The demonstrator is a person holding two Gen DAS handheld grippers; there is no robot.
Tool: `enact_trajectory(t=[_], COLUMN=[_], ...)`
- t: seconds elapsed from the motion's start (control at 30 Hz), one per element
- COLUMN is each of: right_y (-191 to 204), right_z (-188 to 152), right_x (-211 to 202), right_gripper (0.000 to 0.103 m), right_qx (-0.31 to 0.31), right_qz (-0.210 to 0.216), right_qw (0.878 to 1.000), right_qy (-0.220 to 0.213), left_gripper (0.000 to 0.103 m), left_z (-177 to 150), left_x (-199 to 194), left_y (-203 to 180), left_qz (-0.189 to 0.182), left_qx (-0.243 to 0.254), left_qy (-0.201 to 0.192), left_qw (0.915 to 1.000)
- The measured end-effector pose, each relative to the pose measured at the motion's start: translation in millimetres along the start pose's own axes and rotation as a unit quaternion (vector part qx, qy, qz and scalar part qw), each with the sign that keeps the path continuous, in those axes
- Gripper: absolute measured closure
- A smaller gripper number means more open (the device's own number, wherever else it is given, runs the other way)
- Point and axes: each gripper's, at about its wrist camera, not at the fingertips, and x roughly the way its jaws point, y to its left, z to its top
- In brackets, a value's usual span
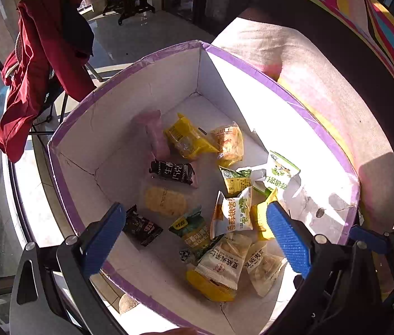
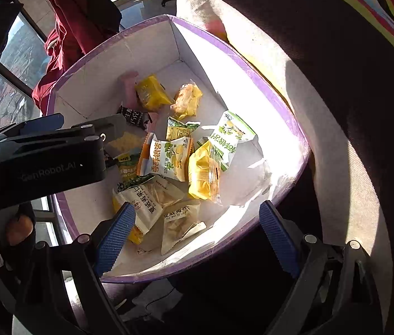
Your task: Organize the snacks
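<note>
Both tongs spread wide, nothing held

The left tongs [image 1: 197, 234] hover with blue fingers [image 1: 105, 237] far apart, gripping nothing. The right tongs [image 2: 197, 234] are likewise agape, blue pads [image 2: 278, 237] bare. From the right wrist view, the left tongs' black body reaches in from the left side.

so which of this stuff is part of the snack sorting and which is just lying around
Part of the job:
- purple-rimmed box
- snack packets in it, such as the black chocolate bar, the yellow packet and the pink bar
- left gripper and right gripper, both open and empty

Just lying about:
- red garment on the chair
- striped cloth
</note>
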Motion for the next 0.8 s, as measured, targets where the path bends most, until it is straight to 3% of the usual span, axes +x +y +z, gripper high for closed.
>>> enact_trajectory(t=[0.8], right_y=[-1.5], right_z=[1.3], right_x=[-0.9], right_gripper=[0.016], right_qx=[0.007], right_qz=[-0.004], right_qw=[1.0], right_qy=[-0.006], left_gripper=[0.002], left_z=[-2.4], left_x=[5.9], left_y=[-1.7], left_qz=[0.005], left_qx=[-0.002], left_qy=[0.005], left_qw=[1.0])
